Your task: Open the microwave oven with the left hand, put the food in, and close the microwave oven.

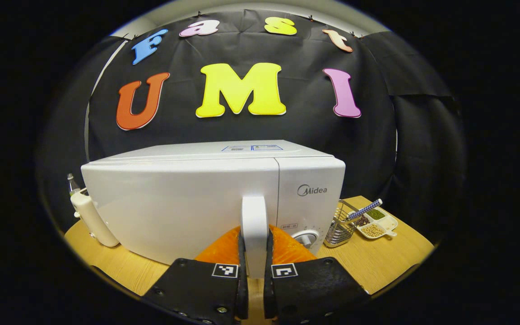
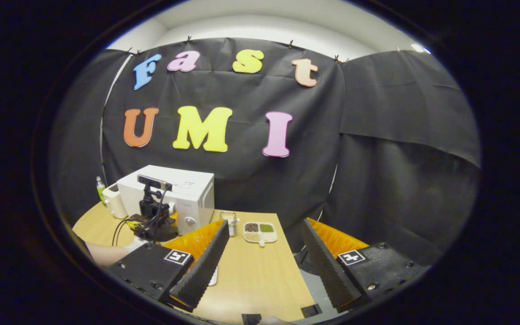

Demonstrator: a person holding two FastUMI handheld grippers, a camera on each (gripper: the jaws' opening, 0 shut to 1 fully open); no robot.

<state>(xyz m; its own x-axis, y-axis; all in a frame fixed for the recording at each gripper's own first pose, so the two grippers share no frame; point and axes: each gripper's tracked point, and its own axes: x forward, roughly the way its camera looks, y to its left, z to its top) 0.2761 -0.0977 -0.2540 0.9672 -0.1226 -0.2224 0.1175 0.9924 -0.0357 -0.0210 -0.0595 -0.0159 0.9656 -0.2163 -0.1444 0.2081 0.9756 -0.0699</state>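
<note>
The white microwave [image 1: 183, 198] stands on the wooden table [image 1: 377, 262] with its door closed. My left gripper [image 1: 255, 264] is shut on the door's upright white handle [image 1: 254, 216], one finger on each side. A white divided dish of beans and grains [image 1: 375, 224] lies to the right of the oven. In the right gripper view the microwave [image 2: 188, 192] is far off to the left and the dish [image 2: 260, 231] sits mid-table. My right gripper [image 2: 266, 271] hangs open above the table's near end, nothing between its fingers.
A wire rack [image 1: 339, 228] and a spoon with a checked handle [image 1: 364, 210] sit between oven and dish. A white container [image 1: 93, 219] stands left of the oven, with a green bottle [image 2: 100, 187] behind it. A hand [image 2: 106, 253] holds the left gripper's body [image 2: 151, 216].
</note>
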